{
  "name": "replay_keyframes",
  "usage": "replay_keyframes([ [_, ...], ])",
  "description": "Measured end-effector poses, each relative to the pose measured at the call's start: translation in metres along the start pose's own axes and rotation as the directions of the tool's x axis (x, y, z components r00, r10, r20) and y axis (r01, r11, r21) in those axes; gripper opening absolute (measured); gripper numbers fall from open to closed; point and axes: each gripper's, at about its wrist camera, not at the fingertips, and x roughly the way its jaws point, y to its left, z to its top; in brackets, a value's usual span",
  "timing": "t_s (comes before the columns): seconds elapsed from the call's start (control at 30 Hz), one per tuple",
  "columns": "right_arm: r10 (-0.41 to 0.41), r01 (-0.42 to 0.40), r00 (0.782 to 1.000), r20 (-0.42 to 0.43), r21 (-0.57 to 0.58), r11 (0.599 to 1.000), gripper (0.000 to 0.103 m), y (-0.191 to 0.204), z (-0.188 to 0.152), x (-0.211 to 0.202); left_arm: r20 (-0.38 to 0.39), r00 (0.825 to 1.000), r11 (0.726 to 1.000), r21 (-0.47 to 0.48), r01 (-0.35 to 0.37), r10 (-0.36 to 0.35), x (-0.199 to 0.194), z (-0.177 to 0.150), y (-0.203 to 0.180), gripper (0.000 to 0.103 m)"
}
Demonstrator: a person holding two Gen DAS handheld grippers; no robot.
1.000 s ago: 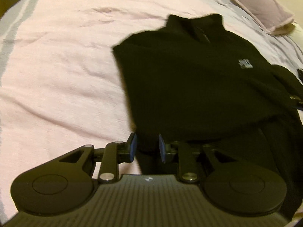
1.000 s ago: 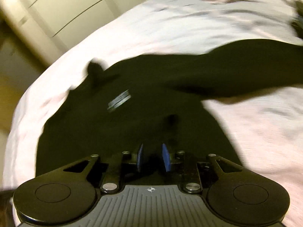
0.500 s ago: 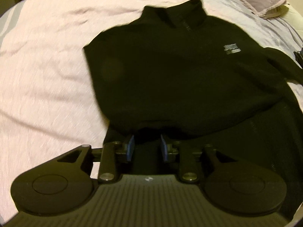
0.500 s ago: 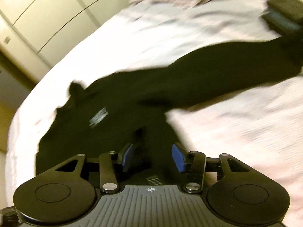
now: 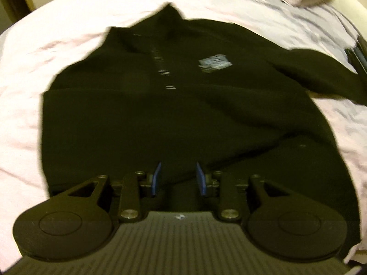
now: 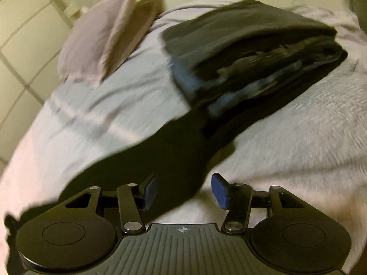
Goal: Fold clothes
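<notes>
A black collared sweater [image 5: 183,114] with a pale chest logo [image 5: 214,60] lies face up on the pink bedsheet [image 5: 34,45]. Its left side ends in a straight edge. Its right sleeve [image 5: 316,73] stretches out to the right. My left gripper [image 5: 177,178] hovers over the middle of the hem. Its blue pads stand apart with dark fabric below them, and nothing is visibly pinched. In the right wrist view the sleeve [image 6: 172,155] runs diagonally under my right gripper [image 6: 185,190]. That gripper's jaws are opening wide and its pads press on nothing.
A stack of folded dark clothes [image 6: 252,52] sits on the bed at the sleeve's far end and also shows at the frame edge [image 5: 357,55]. A pillow [image 6: 107,39] lies behind it. Cream panelled doors [image 6: 23,34] stand to the left of the bed.
My left gripper slid from the sweater's left edge to the middle of the hem. My right gripper swung off the sweater's body along the sleeve toward the folded stack, and its jaws widened.
</notes>
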Motion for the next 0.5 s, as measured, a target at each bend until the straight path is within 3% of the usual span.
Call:
replay_keyframes([
  [0.2, 0.099, -0.091, 0.995, -0.025, 0.221, 0.971, 0.053, -0.048, 0.026, 0.041, -0.012, 0.999, 0.996, 0.077, 0.036, -0.035, 0.004, 0.02, -0.068, 0.029],
  [0.23, 0.111, -0.103, 0.994, -0.027, 0.206, 0.973, 0.025, -0.044, 0.028, 0.039, -0.008, 0.999, 0.996, 0.081, 0.037, -0.036, 0.003, 0.022, -0.073, 0.029],
  [0.27, 0.119, -0.112, 0.992, -0.03, 0.18, 0.977, 0.014, -0.038, 0.03, 0.037, -0.002, 0.999, 0.996, 0.08, 0.034, -0.034, 0.001, 0.023, -0.075, 0.029],
  [0.37, 0.109, -0.108, 0.993, -0.037, 0.021, 0.994, 0.012, 0.002, 0.034, 0.019, 0.017, 0.999, 0.998, 0.062, 0.03, -0.031, -0.008, 0.023, -0.073, 0.029],
  [0.5, 0.187, -0.186, 0.982, -0.006, -0.114, 0.976, 0.011, 0.08, 0.034, -0.011, 0.049, 0.998, 1.0, 0.0, 0.029, -0.029, -0.026, 0.012, -0.047, 0.029],
])
